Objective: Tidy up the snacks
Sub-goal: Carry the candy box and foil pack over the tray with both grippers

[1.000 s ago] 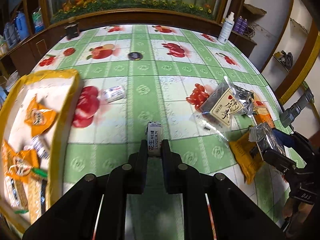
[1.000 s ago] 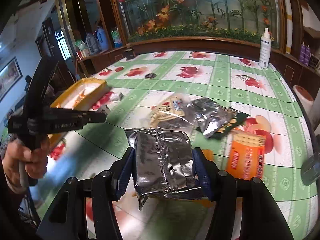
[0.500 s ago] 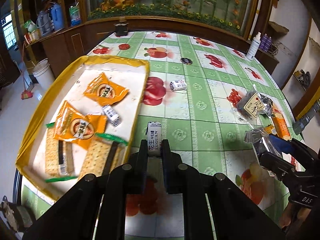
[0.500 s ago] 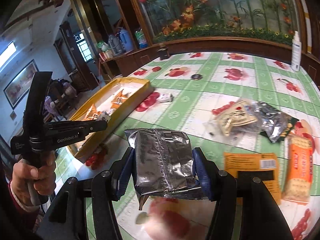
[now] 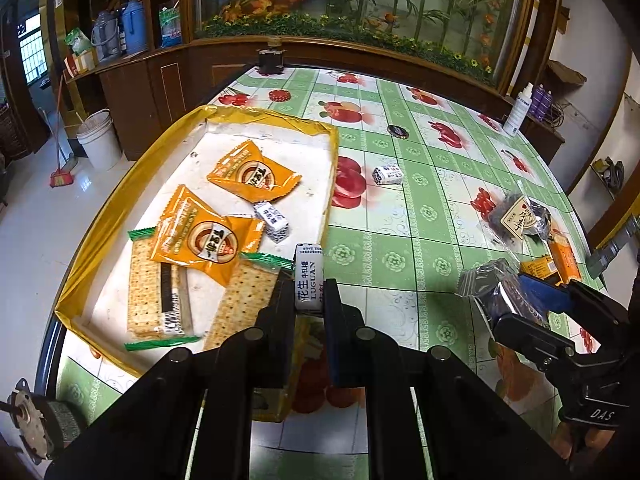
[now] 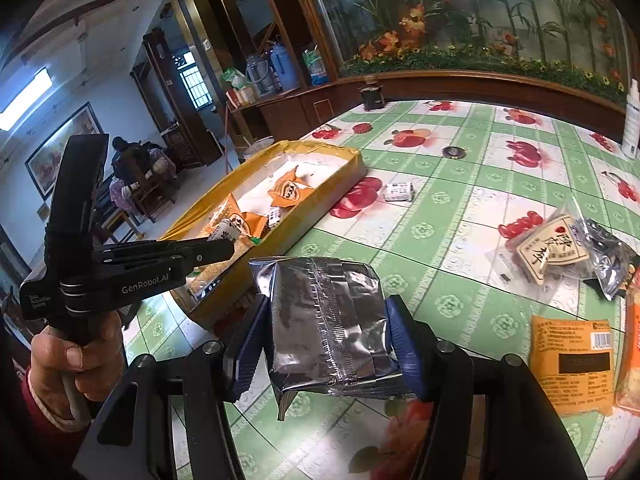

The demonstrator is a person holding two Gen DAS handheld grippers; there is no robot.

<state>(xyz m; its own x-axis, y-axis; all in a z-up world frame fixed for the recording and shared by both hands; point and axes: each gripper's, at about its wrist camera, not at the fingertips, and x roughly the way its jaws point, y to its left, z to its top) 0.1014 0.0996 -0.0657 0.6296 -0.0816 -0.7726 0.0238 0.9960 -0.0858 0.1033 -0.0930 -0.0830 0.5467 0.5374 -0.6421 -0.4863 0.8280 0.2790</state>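
My left gripper (image 5: 309, 294) is shut on a small white candy bar (image 5: 309, 276), held just above the near right edge of the yellow-rimmed tray (image 5: 120, 200). The tray holds orange snack packs (image 5: 252, 174), cracker packs (image 5: 152, 292) and a small white candy (image 5: 272, 220). My right gripper (image 6: 326, 320) is shut on a silver foil packet (image 6: 324, 312) above the table, to the right of the tray (image 6: 320, 196). The left gripper (image 6: 224, 246) with its candy hangs over the tray in the right wrist view. The right gripper (image 5: 516, 300) shows at the right edge of the left wrist view.
On the green fruit-print tablecloth (image 5: 400, 264) lie a loose white candy (image 5: 387, 175), a clear bag with a dark snack (image 6: 548, 252), a silver pouch (image 6: 608, 256) and orange packs (image 6: 572, 364). A spray bottle (image 5: 518, 110) stands at the far right edge. A hand (image 6: 76, 356) grips the left tool.
Both grippers have moved left across the table towards the tray, each keeping its hold. The tray now fills the left wrist view's left half.
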